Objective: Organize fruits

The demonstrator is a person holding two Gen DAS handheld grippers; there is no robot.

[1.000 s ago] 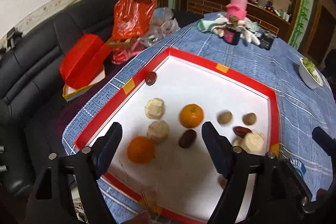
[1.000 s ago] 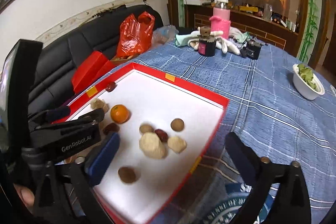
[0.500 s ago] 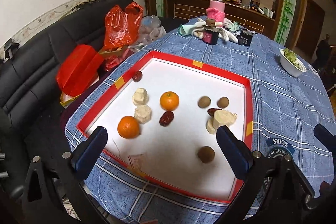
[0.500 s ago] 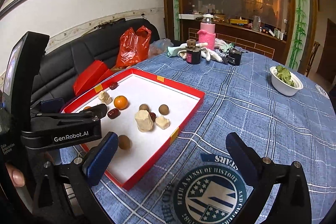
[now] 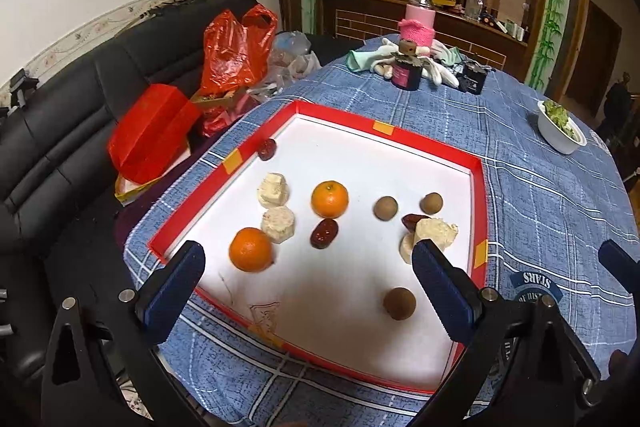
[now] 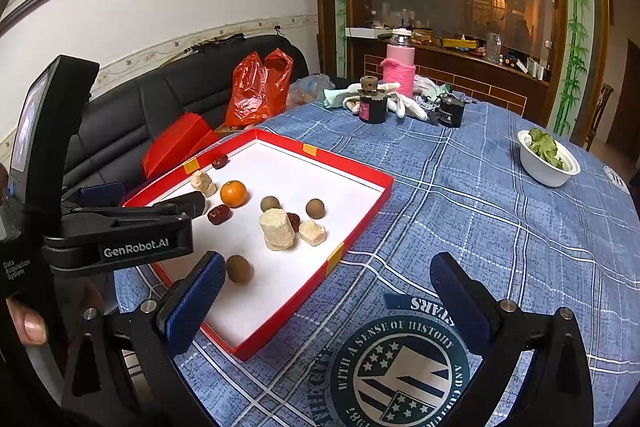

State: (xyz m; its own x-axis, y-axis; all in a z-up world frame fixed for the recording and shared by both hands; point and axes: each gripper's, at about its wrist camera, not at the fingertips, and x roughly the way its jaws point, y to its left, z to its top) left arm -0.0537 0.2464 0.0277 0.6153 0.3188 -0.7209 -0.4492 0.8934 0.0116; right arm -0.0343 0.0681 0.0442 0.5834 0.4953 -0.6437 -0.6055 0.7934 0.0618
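Observation:
A red-rimmed white tray holds two oranges, red dates, brown round fruits and pale peeled chunks. My left gripper is open and empty, above the tray's near edge. My right gripper is open and empty, above the tablecloth at the tray's right corner. The left gripper's body shows in the right wrist view and hides the near orange.
A white bowl of greens stands at the far right. A dark jar, a pink bottle and white gloves sit at the back. A black sofa with red bags lies left of the table.
Both grippers have pulled back and up from the tray, so more of the table shows. The left jaws have opened wider. The fruits have not moved.

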